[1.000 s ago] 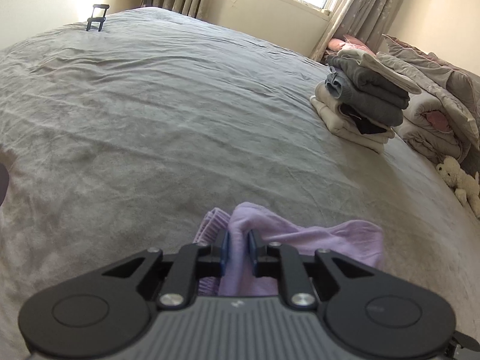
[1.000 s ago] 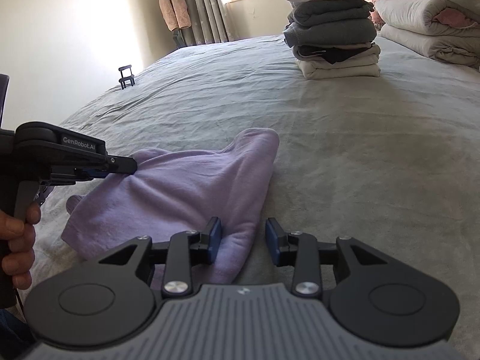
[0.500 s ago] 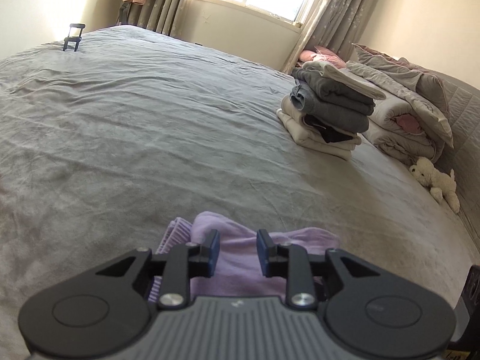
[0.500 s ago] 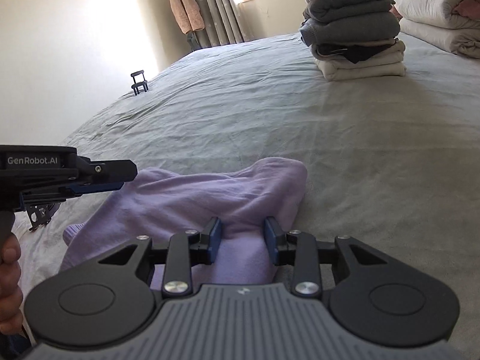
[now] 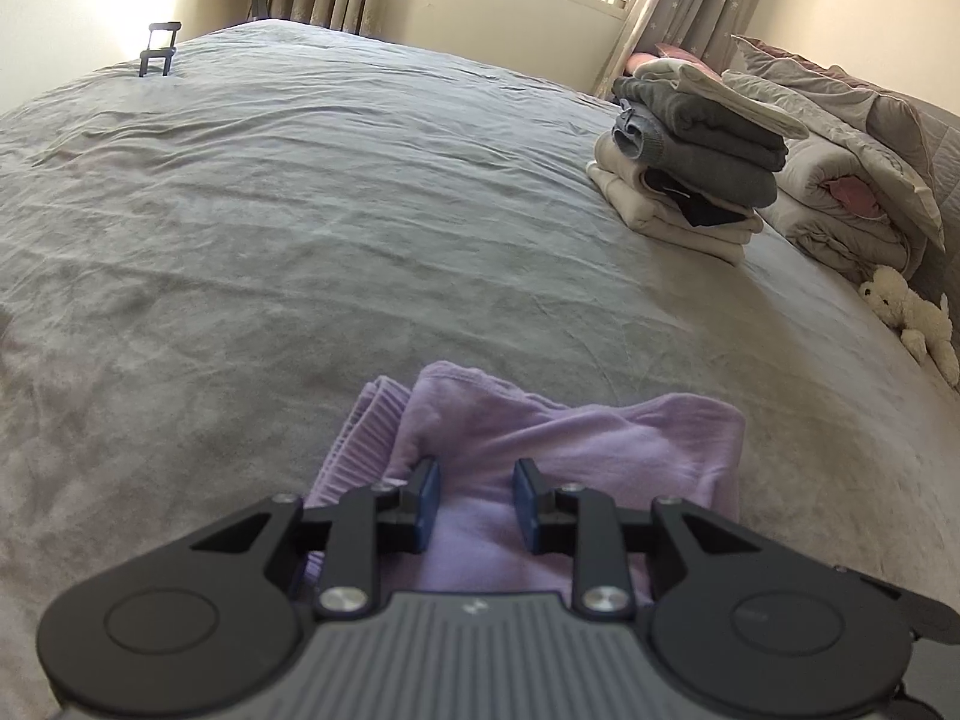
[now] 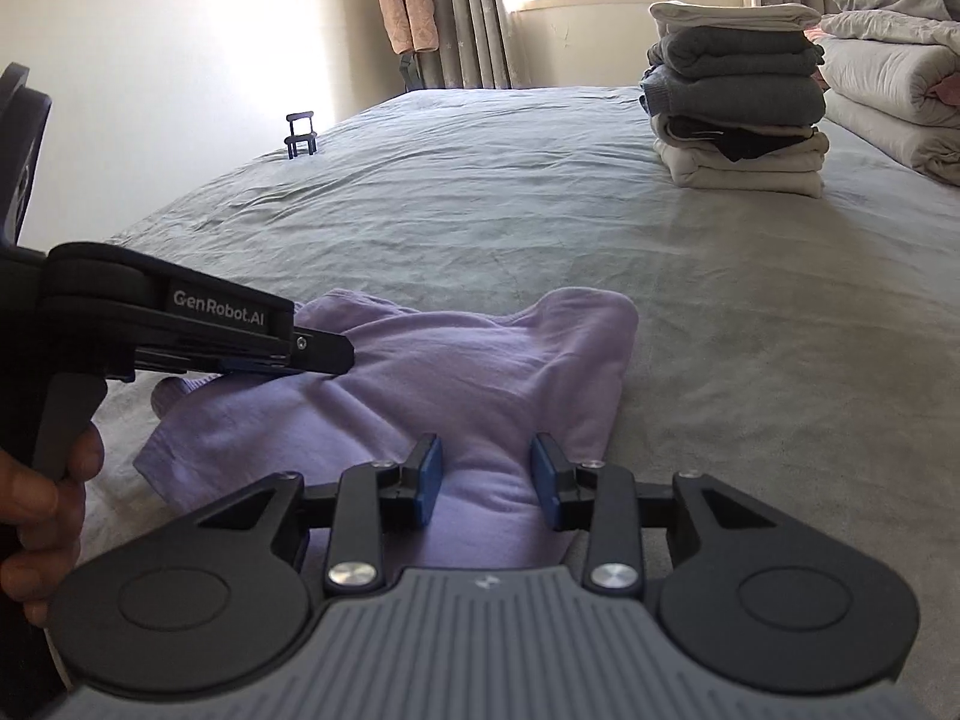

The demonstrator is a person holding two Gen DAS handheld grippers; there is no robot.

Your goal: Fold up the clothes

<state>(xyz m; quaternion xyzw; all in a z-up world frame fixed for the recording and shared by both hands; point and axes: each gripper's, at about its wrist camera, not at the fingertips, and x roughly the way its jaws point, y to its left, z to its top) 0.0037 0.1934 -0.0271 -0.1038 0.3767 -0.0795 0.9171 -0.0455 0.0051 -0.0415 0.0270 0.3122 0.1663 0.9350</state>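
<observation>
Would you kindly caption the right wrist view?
Both open grippers over a crumpled lilac garment on a grey bedspread.

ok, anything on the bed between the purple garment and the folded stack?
Nothing: in both wrist views only bare, wrinkled grey bedcover runs from the purple garment to the folded stack.

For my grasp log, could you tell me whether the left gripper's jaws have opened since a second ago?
Yes. The left gripper has opened over the purple garment, releasing it.
</observation>
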